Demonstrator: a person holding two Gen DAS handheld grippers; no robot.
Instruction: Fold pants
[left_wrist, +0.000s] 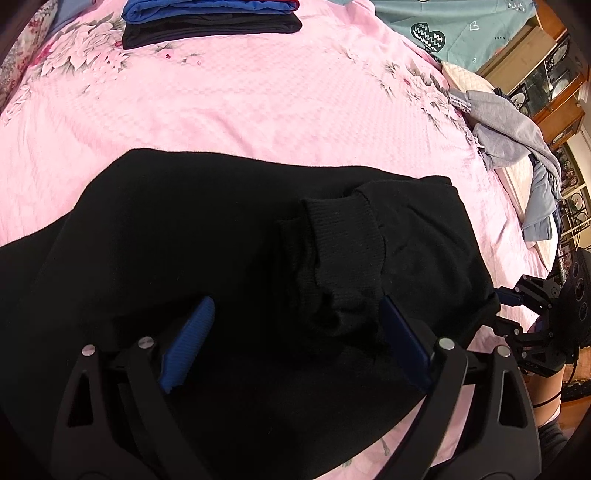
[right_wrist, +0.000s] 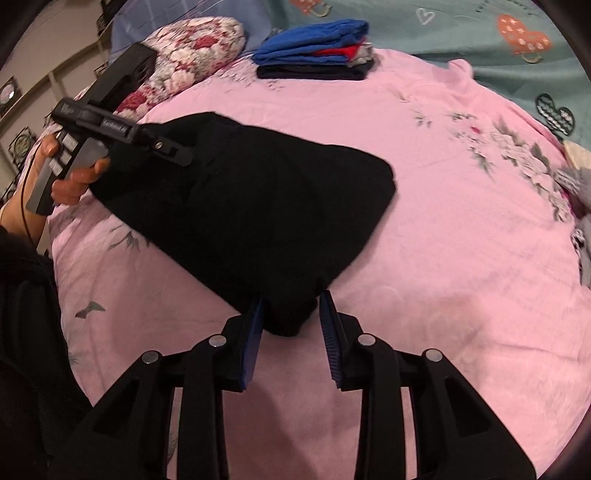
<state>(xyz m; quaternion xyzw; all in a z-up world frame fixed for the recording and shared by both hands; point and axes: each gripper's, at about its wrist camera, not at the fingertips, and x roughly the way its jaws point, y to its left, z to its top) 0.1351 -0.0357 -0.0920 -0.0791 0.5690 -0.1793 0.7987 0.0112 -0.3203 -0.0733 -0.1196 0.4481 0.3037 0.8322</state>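
Right gripper (right_wrist: 291, 321) jaws narrow, straddling the pants (right_wrist: 258, 206) corner without pinching, left gripper (left_wrist: 295, 332) wide over the cuffs (left_wrist: 340, 240); pants already folded compact near the bed's (right_wrist: 443, 221) front edge, probably only stacking left.

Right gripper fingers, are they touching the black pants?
Cannot tell. In the right wrist view the right gripper straddles the black pants corner, with fingers beside it; no plain contact or gap.
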